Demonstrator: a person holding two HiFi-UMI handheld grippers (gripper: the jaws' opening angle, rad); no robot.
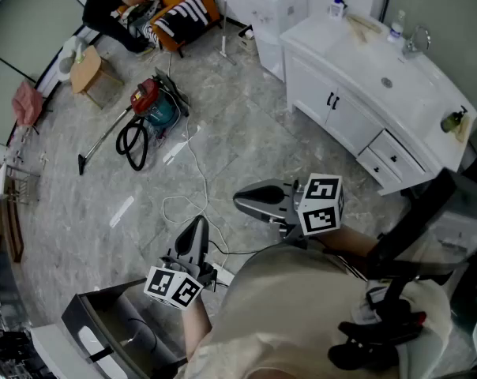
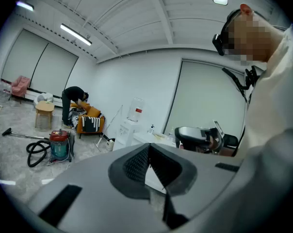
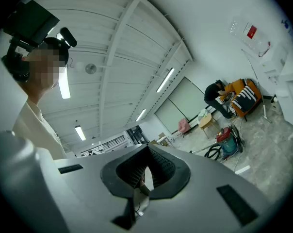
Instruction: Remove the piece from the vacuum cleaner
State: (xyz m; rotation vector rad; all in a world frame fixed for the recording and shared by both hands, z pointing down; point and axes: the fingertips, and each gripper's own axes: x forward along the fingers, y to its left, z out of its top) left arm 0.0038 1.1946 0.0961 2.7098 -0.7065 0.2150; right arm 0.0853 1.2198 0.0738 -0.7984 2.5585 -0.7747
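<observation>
The vacuum cleaner [image 1: 152, 105] is a red and teal canister standing on the marble floor far ahead of me. Its black hose [image 1: 134, 144] is coiled beside it and its wand [image 1: 104, 140] lies out to the left. It is small in the left gripper view [image 2: 59, 144] and the right gripper view [image 3: 229, 141]. My left gripper [image 1: 193, 239] and right gripper [image 1: 250, 200] are held close to my body, well away from the vacuum. Both point outward with jaw tips together, left [image 2: 149, 147] and right [image 3: 147, 149], and nothing between them.
A white vanity with a sink [image 1: 381, 85] stands to the right. A person [image 1: 116, 10] crouches by an orange armchair [image 1: 183, 6] at the back, near a small wooden table [image 1: 88, 69]. A white cable [image 1: 195, 164] trails across the floor. A grey bin [image 1: 112, 322] sits at lower left.
</observation>
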